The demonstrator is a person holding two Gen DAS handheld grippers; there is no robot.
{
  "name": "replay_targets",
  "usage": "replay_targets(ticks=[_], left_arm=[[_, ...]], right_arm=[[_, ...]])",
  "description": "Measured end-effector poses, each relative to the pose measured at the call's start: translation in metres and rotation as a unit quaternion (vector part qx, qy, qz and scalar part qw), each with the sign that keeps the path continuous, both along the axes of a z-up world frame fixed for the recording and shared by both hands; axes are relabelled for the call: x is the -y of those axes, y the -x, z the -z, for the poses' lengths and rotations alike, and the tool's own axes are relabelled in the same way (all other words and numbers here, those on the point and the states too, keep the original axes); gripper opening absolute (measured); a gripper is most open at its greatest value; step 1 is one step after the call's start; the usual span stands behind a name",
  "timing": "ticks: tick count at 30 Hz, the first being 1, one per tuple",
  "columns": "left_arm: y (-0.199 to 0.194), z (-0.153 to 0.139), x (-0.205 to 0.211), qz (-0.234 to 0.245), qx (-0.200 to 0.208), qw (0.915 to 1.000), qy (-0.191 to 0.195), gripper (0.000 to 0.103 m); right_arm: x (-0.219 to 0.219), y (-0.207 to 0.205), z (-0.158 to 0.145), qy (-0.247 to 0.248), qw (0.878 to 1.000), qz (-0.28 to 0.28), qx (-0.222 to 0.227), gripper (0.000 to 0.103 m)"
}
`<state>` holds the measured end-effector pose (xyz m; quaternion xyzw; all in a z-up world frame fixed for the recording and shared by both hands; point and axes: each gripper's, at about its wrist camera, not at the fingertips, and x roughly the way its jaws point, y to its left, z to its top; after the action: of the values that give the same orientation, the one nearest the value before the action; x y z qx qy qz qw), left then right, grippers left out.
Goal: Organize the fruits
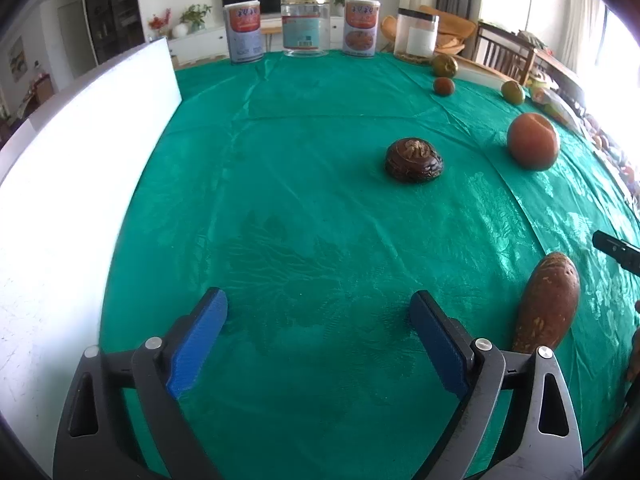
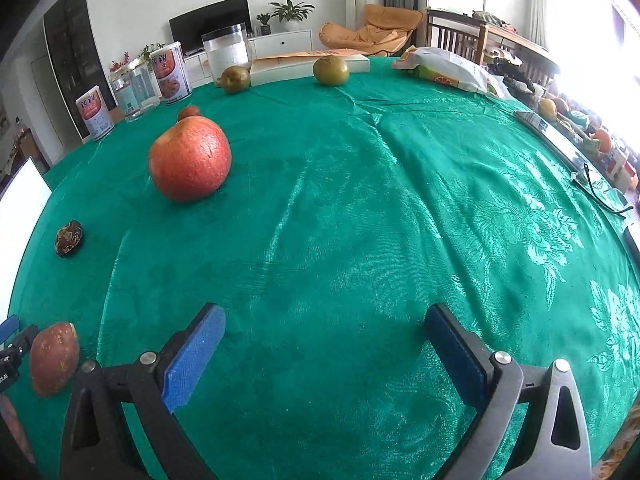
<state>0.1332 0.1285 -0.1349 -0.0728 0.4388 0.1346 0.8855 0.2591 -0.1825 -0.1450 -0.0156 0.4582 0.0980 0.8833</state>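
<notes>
Far across the green tablecloth (image 1: 304, 200) we see two printed cans (image 1: 242, 32) flanking a clear jar (image 1: 305, 26), a black-lidded canister (image 1: 416, 34) further right. A white board (image 1: 80, 168) lines the left edge; eyeglasses (image 2: 602, 192) lie far right.

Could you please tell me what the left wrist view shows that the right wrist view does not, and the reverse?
Only the left wrist view shows the white board broadly. Only the right wrist view shows the snack bag and the glasses. Both share the green tablecloth, the big red fruit, the dark carved piece, the long brown fruit and the cans.
</notes>
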Motion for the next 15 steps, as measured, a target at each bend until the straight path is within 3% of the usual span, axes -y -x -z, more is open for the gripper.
replay_targets(ticks=[15], left_arm=[[-0.0010, 0.0007, 0.0012, 0.002, -0.001, 1.0000, -0.001, 0.097]], right_arm=[[-0.0045, -0.0010, 0.0025, 0.014, 1.000, -0.005, -0.005, 0.102]])
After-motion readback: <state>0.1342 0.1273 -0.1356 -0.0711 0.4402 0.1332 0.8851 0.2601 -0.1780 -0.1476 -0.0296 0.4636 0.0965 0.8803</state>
